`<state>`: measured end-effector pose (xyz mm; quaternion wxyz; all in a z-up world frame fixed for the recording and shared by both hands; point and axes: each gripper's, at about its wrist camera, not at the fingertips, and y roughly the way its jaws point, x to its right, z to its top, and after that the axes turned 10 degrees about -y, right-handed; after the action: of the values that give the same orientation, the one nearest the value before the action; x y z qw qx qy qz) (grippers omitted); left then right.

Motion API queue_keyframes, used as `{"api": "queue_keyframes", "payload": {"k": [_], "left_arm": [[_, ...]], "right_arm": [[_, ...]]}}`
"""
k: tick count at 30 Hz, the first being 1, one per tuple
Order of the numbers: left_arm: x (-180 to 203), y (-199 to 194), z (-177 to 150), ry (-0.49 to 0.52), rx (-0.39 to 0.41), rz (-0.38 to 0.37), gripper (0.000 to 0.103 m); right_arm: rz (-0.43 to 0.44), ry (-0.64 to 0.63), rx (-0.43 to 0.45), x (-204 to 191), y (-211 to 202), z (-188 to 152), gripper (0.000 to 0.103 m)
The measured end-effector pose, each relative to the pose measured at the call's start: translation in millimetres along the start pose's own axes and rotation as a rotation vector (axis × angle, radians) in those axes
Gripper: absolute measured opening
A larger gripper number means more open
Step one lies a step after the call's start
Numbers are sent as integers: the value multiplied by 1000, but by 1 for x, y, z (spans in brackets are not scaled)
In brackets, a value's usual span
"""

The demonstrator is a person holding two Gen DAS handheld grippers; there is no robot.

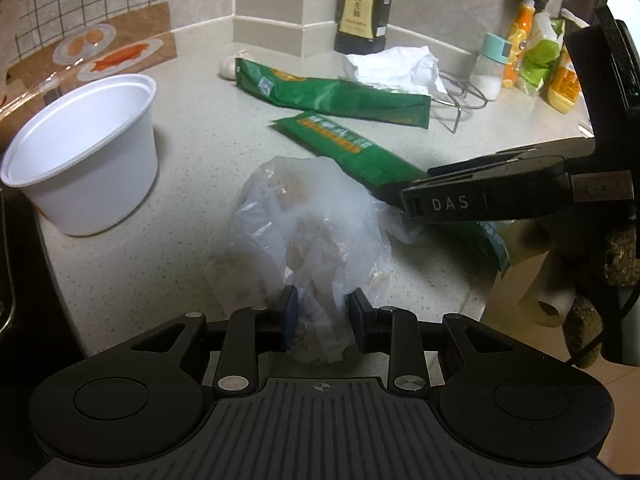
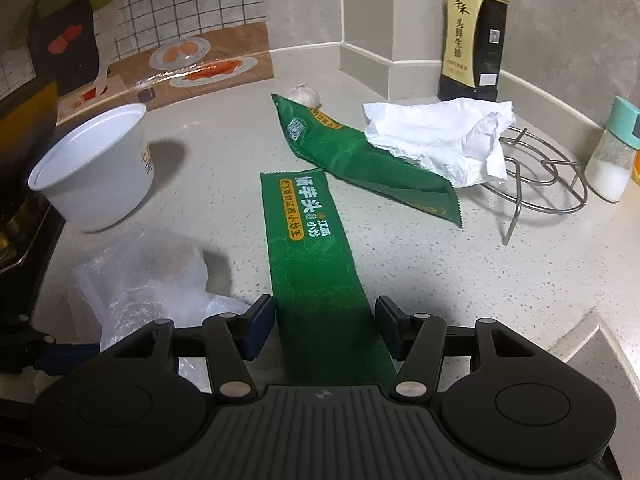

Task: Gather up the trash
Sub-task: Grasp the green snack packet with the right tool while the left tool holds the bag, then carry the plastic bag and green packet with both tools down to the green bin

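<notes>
A crumpled clear plastic bag (image 1: pixel 312 232) lies on the speckled counter; its near end sits between the jaws of my left gripper (image 1: pixel 323 318), which stand open around it. It also shows in the right wrist view (image 2: pixel 148 280). A flat green wrapper (image 2: pixel 312 248) lies lengthwise between the open jaws of my right gripper (image 2: pixel 325 328), apart from the pads. The right gripper (image 1: pixel 404 200) shows in the left wrist view over that wrapper (image 1: pixel 348 148). A second green wrapper (image 2: pixel 360 156) and a crumpled white tissue (image 2: pixel 444 136) lie farther back.
A white plastic bowl (image 2: pixel 92 168) stands at the left near the stove edge. A garlic bulb (image 2: pixel 304 94), a dark sauce bottle (image 2: pixel 472 40), a wire trivet (image 2: pixel 540 176) and a salt shaker (image 2: pixel 616 152) stand toward the back right. The counter edge drops off at the right.
</notes>
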<state>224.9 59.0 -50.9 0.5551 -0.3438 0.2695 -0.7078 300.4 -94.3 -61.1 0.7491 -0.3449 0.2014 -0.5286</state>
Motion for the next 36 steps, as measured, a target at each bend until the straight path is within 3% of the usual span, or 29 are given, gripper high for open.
{"api": "queue_keyframes", "payload": {"k": [1,4,7,11,15,17,26,36], "left_arm": [[-1,0,0,-3,0,-3,32],[-4,0,1,-16,-1,-14,32],[-6,0,1,-15,0,-23,31],[-6,-1,-1,-19,5,-61,31],[-13,0,-4,-91,-21,-179,28],[-13,0,-8,-105,-17,-202,25],[-22,-8,-17,-182,9,-186,17],[-29,-39,-25,-135,106,-151,13]], "right_arm": [[3,-5,-2,0,0,0,42],[11,-11,-7,-2,-4,-1,31],[12,21,-23,0,-13,-4,30],[-17,82,-38,7,-29,-19,30],[1,116,-56,11,-42,-32,31],[4,118,-59,9,-45,-34,33],[11,107,-50,-3,-49,-35,39],[3,76,7,-8,-64,-40,46]]}}
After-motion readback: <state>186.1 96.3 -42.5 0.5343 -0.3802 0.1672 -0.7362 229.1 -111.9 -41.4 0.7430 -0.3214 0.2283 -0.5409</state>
